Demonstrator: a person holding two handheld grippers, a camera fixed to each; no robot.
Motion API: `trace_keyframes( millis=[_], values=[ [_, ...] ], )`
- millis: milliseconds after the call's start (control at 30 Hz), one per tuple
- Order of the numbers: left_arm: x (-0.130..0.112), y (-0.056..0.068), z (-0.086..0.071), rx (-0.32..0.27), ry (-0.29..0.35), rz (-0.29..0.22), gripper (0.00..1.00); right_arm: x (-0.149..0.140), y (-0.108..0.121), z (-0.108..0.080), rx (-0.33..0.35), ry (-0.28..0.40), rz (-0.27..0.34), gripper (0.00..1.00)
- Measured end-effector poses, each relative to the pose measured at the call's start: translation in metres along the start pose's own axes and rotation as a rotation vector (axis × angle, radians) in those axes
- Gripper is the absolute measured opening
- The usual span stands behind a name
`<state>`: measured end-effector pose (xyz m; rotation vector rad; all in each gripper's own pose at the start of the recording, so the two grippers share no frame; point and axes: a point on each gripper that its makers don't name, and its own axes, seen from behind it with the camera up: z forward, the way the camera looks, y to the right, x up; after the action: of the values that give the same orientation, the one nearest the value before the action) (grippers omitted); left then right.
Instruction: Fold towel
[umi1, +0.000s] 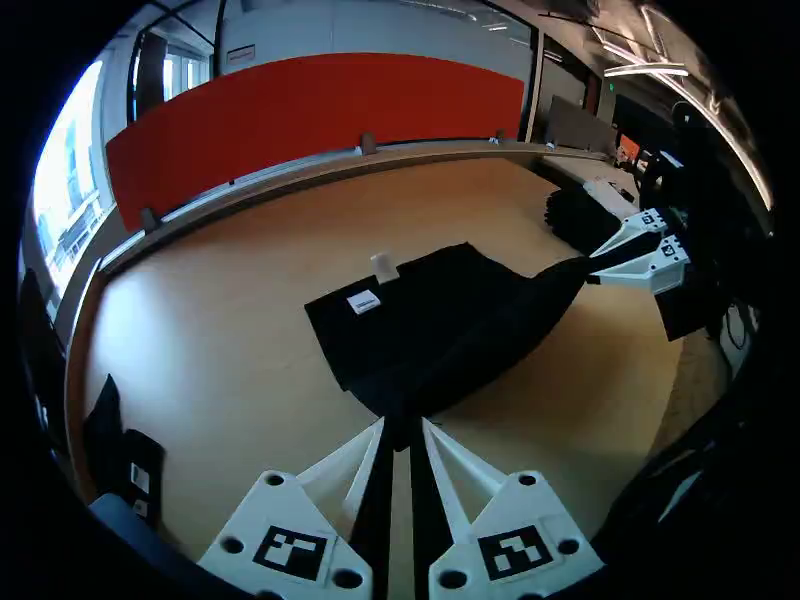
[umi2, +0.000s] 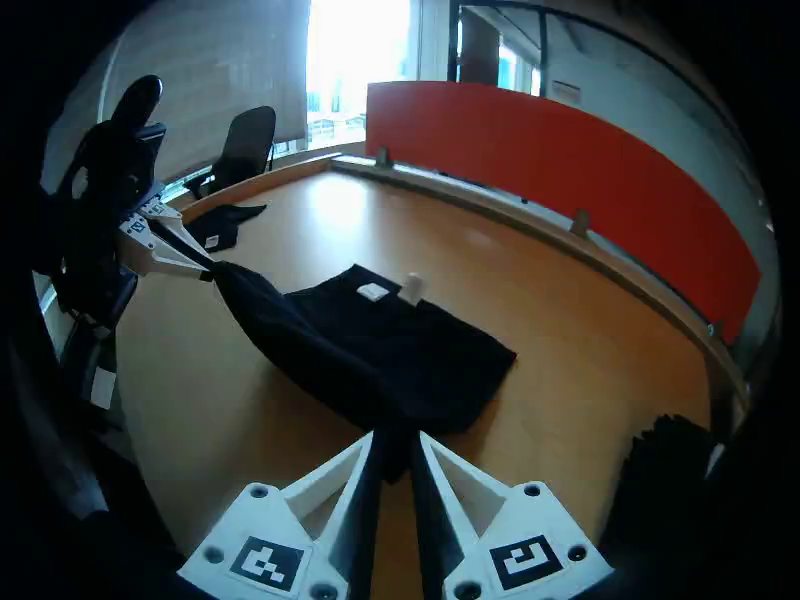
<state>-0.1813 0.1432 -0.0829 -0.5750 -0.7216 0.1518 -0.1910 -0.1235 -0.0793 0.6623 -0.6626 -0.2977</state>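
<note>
In the left gripper view, the left gripper (umi1: 403, 430), bottom centre, is clamped on a corner of the black towel (umi1: 440, 310). At the right edge the right gripper (umi1: 592, 270) pinches another corner, so one edge is raised taut, likely for folding over. The rest lies on the smooth wooden table (umi1: 230, 320).

In the right gripper view, its own fingers at the bottom grip the limp, matte cloth, which stretches as a soft ridge to the upper left.

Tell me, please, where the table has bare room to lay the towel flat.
Bare wood runs between the towel and the red divider, and between the towel and the small dark cloth. It is crowded around the black stack near the right gripper.
</note>
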Motion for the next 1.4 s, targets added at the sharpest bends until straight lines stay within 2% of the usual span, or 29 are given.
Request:
trace_keyframes(
  millis=[367,767,1400],
  values=[
    [0.017,0.001,-0.018,0.005,0.022,-0.021,0.10,0.023,0.000,-0.022,0.001,0.027,-0.019,0.18],
    [0.036,-0.003,-0.033,0.010,0.047,-0.010,0.10,0.037,-0.003,-0.035,0.011,0.037,-0.033,0.18],
    [0.040,0.003,-0.046,-0.008,0.050,-0.011,0.10,0.042,-0.007,-0.050,0.020,0.038,-0.027,0.18]
  ],
)
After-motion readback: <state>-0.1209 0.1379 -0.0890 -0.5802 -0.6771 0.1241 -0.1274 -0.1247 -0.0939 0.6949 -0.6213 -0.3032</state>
